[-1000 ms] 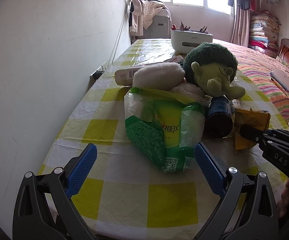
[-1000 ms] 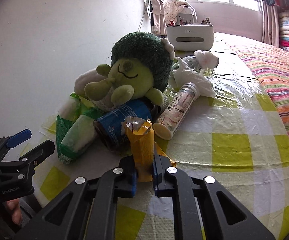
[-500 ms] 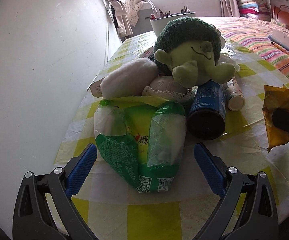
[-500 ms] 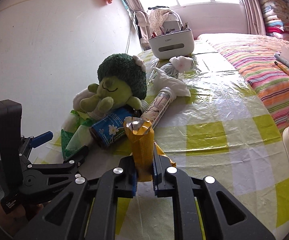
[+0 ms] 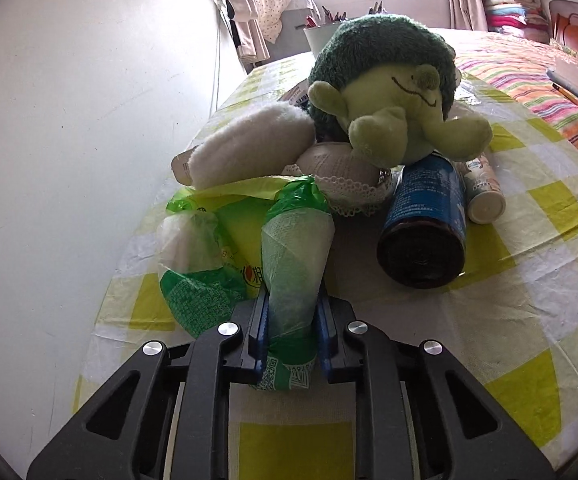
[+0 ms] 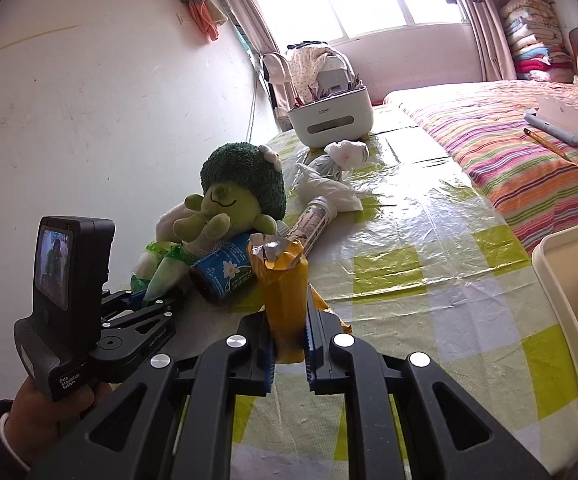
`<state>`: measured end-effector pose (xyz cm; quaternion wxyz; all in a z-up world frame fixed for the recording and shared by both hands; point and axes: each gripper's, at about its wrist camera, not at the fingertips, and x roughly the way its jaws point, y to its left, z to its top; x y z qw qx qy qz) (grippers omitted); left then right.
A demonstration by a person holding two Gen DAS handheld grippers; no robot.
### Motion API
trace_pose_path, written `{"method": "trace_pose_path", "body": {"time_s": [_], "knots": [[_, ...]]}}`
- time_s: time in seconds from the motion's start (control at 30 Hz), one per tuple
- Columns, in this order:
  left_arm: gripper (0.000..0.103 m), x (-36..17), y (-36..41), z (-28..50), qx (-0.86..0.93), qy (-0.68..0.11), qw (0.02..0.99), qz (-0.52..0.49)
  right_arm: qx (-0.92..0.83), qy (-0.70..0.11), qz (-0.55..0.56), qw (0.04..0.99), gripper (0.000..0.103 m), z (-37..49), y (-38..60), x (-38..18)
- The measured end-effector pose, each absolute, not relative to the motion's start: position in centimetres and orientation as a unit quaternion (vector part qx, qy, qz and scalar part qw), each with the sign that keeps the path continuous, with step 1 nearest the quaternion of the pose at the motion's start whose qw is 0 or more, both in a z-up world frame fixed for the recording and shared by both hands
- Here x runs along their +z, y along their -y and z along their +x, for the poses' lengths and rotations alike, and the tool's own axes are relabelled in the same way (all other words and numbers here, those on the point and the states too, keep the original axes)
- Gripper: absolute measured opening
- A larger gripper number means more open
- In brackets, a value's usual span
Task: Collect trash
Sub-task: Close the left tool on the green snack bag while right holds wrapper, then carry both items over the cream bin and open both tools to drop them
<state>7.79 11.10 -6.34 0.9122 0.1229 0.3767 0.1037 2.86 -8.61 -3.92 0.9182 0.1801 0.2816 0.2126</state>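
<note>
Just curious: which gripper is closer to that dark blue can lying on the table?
Left. The left gripper grips the green wrapper beside the blue can; the right gripper sits farther back.

A crumpled green plastic wrapper (image 5: 249, 248) lies just in front of the broccoli plush (image 5: 389, 92); a torn-open yellow foil wrapper (image 6: 283, 292) stands upright right of it.

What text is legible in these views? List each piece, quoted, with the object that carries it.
"Data Acquisition System": on the grip of the black handheld left gripper, right wrist view.
Small white lettering along that gripper's arm: too small to read.
Dark logo on the white plastic caddy: blurred.
QR code and digits on the crumpled green plastic bag: too small; its red characters are partly hidden.
White print on the dark blue cylindrical can: blurred.
Yellow foil wrapper: no text visible.
</note>
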Motion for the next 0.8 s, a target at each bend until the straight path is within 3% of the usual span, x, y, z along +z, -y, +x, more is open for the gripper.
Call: {"method": "trace_pose_path", "body": {"time_s": [0.4,0.57,0.8], "knots": [[0.012,-0.3,-9.1,3.1,0.084,-0.233,0.968,0.04,0.184,-0.247,0.214,0.927,0.011,2.4,11.0,-3.0],[0.012,1.3,-5.9,0.7,0.055,-0.176,0.981,0.056,0.149,-0.217,0.235,0.936,0.011,1.6,13.0,-2.5],[0.012,1.5,-0.7,0.2,-0.001,-0.163,0.982,0.096,0.097,-0.185,0.274,0.939,0.011,0.5,17.0,-2.3]]}}
